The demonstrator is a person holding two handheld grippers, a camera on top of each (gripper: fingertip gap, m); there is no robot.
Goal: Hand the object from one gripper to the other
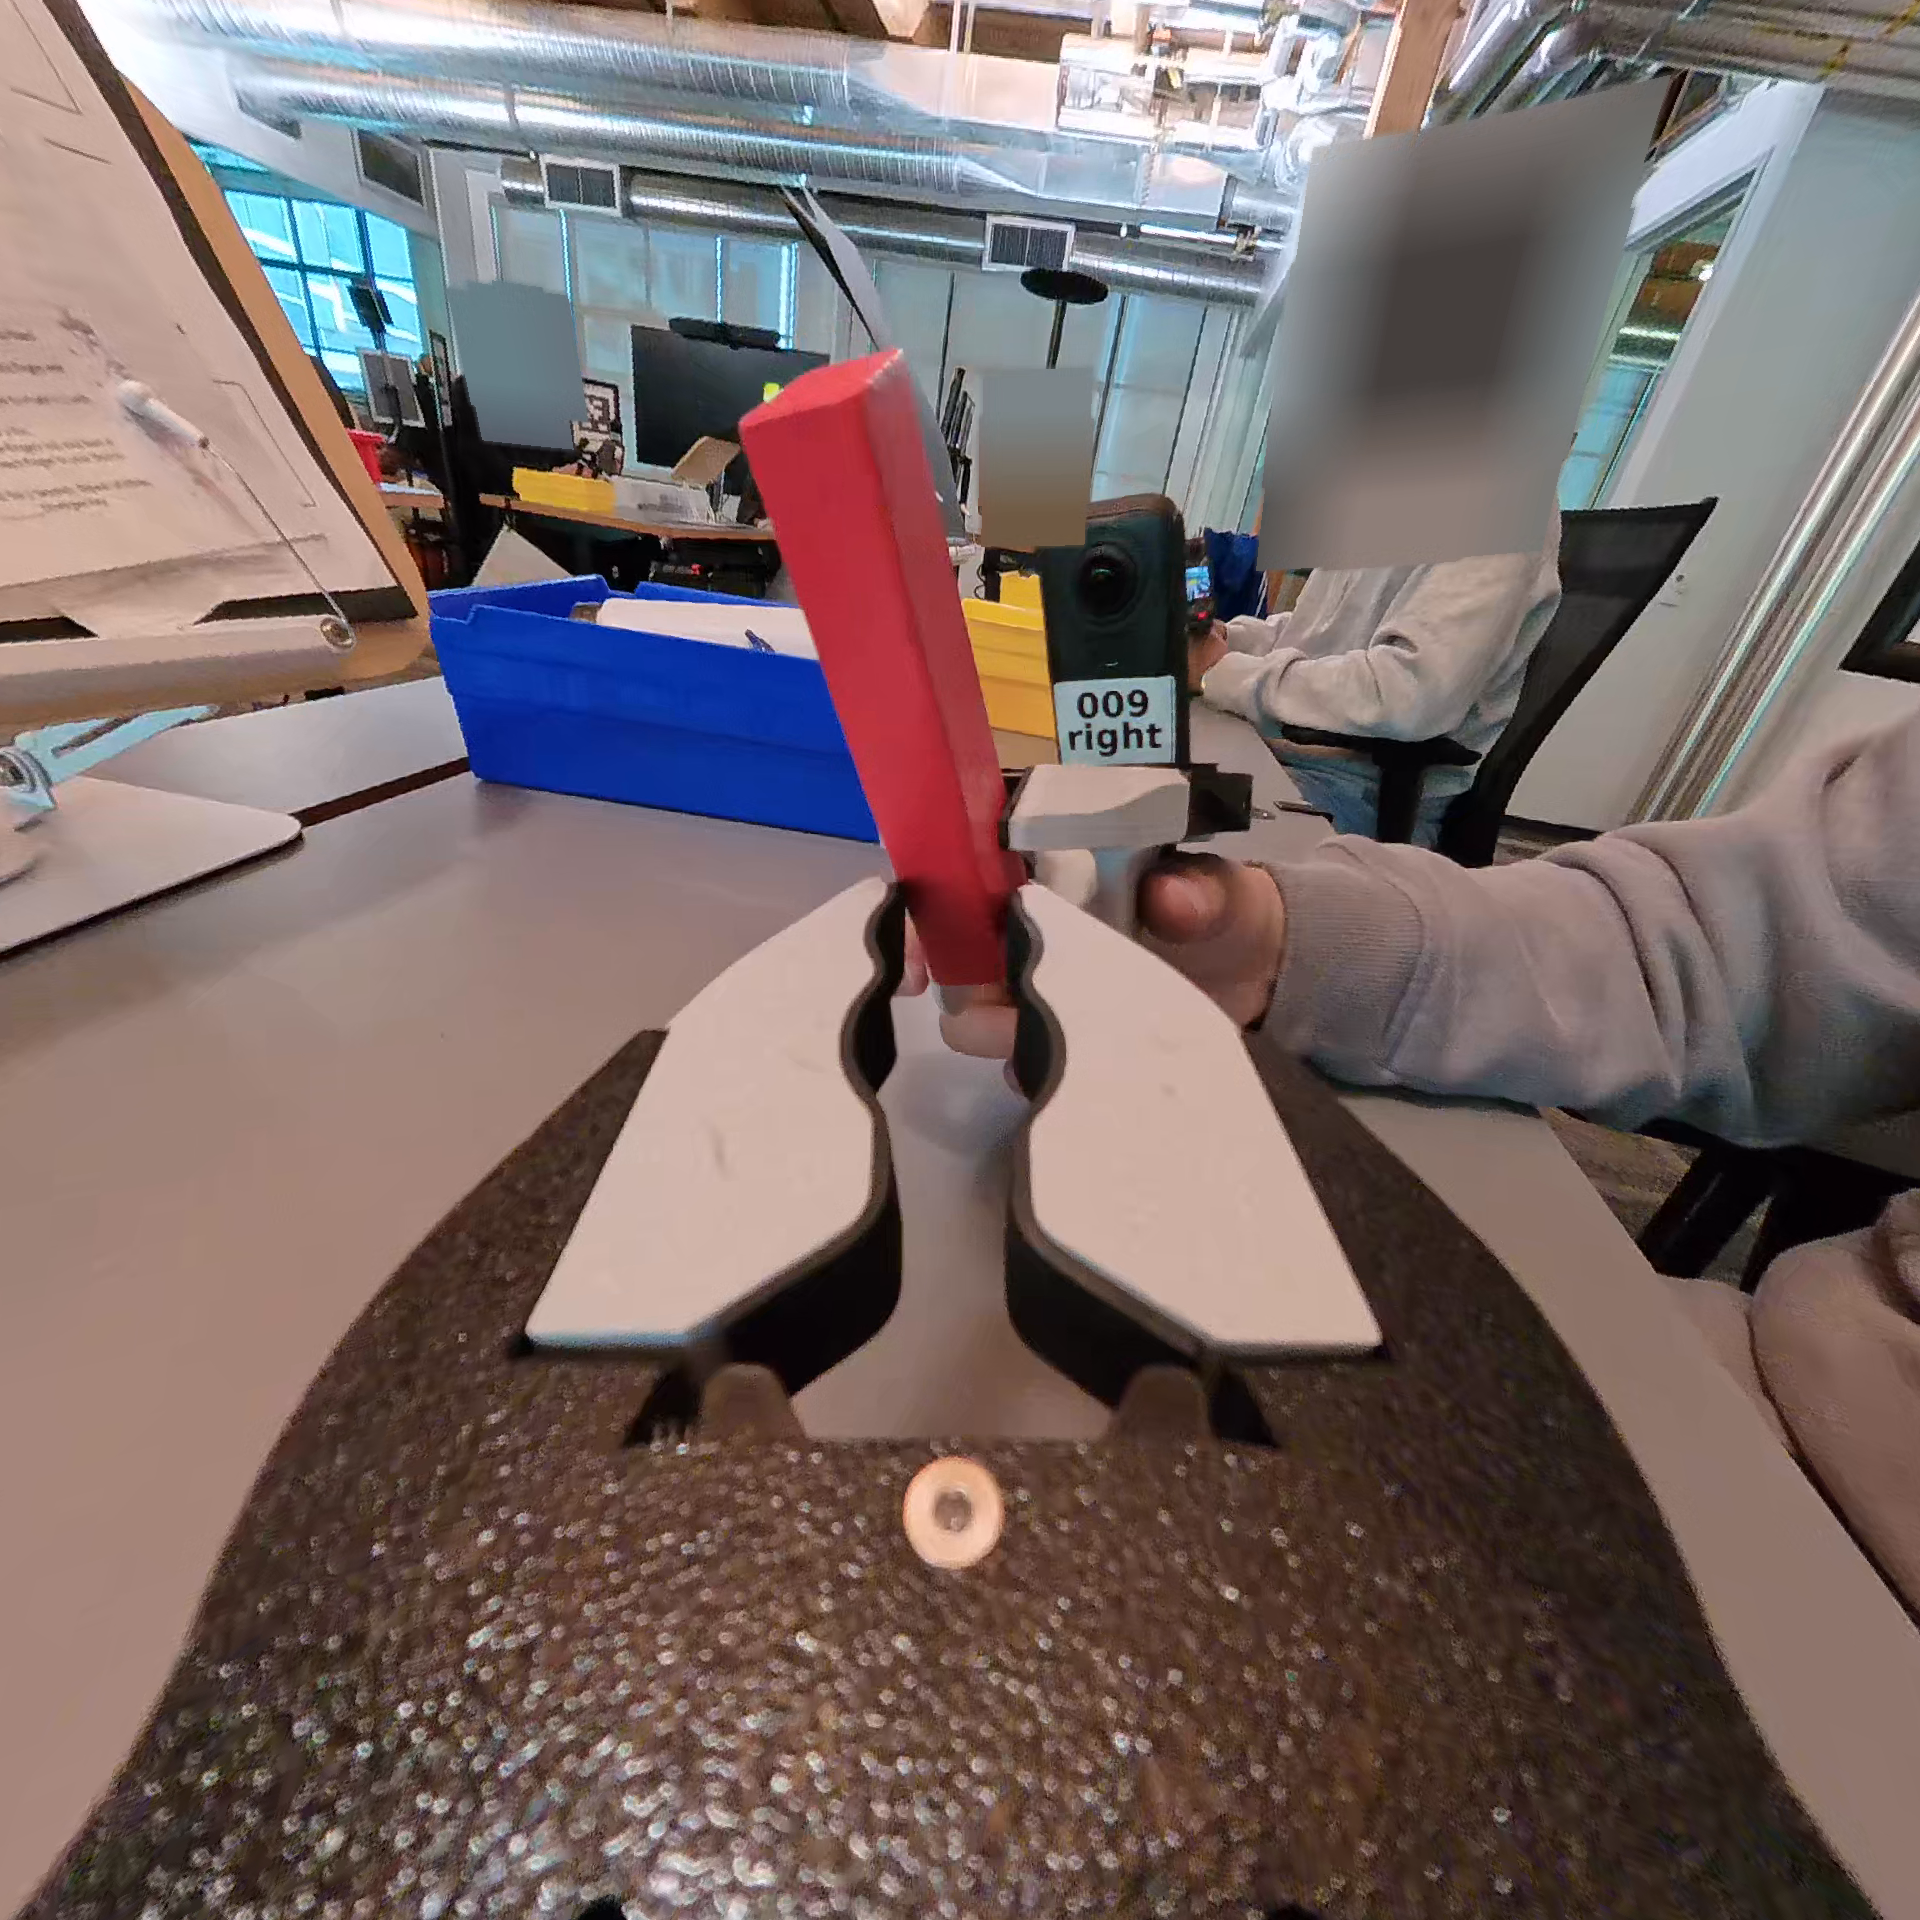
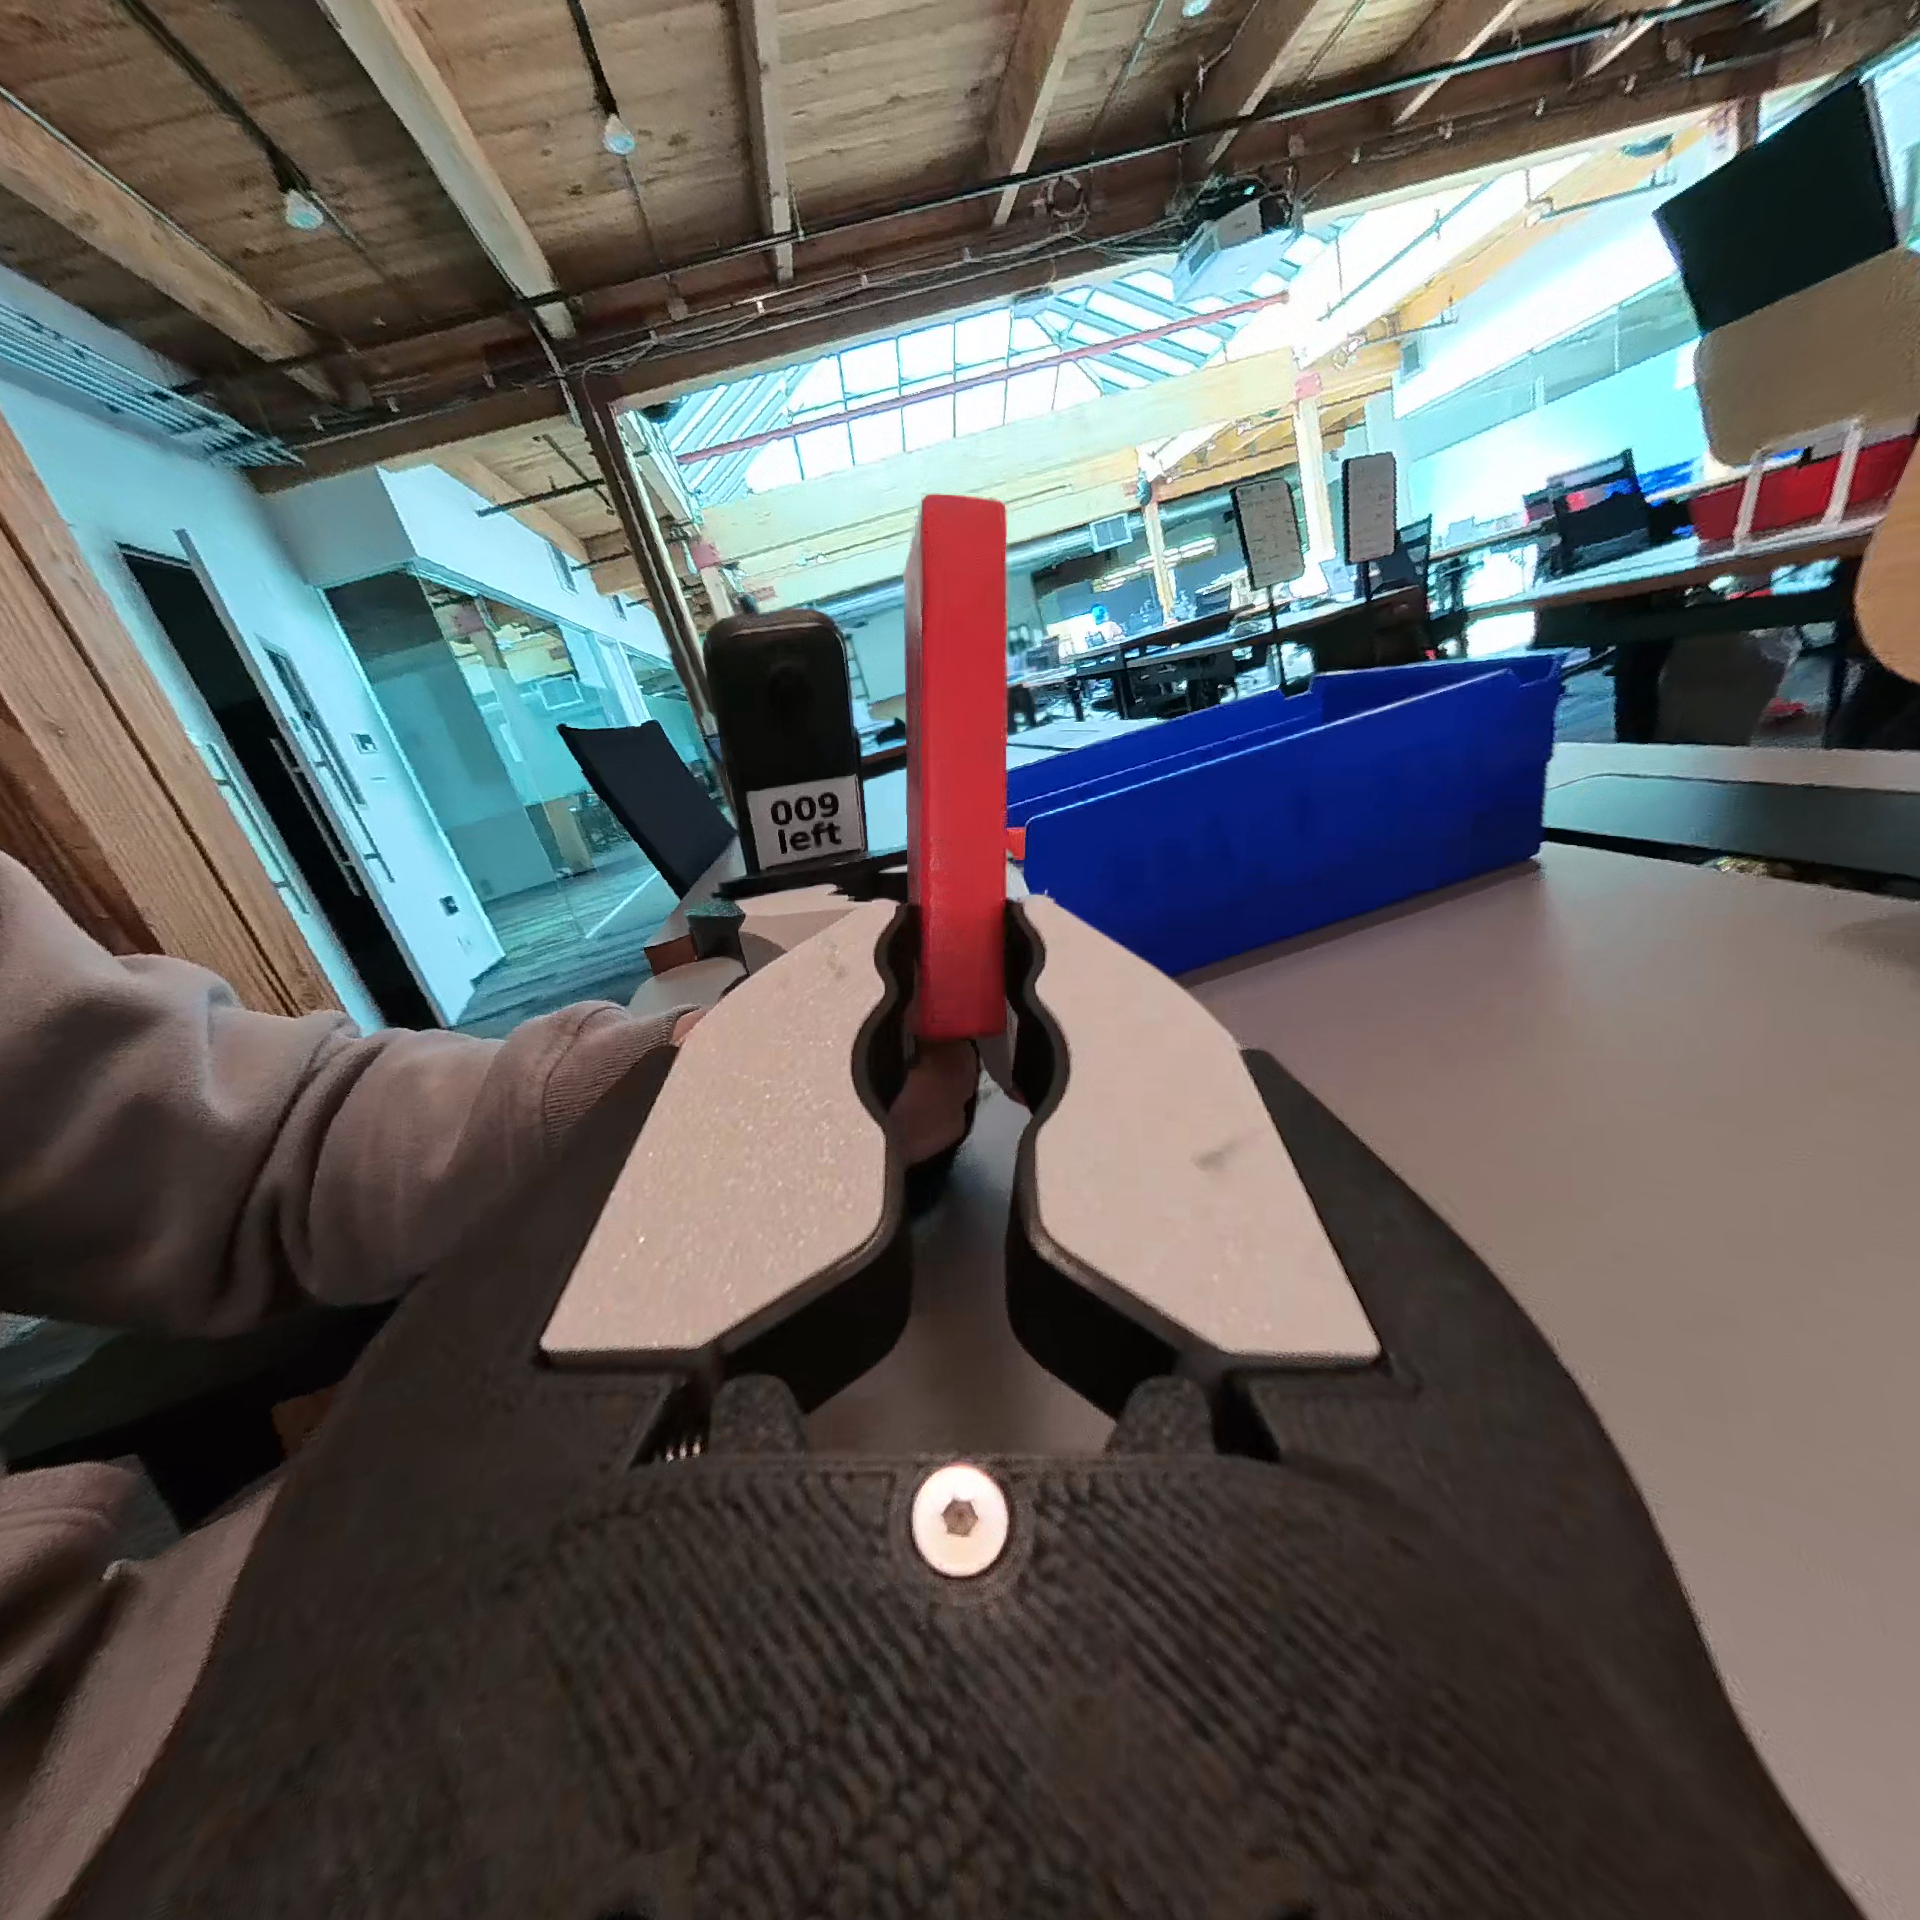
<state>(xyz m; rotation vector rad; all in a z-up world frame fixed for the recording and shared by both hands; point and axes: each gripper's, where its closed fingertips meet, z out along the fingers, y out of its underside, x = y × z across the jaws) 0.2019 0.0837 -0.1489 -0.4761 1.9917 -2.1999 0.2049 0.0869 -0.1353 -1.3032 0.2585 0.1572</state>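
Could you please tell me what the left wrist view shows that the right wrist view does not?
Only the left wrist view shows a paper stand, yellow bins and a seated person. Only the right wrist view shows wooden ceiling beams and a skylight. Both show the red block gripped by the left gripper and right gripper, and the blue bin.

The red block is hiding part of the right gripper in the left wrist view, and in the right wrist view it is covering the left gripper's fingertips. The blue bin's contents are staying out of sight there.
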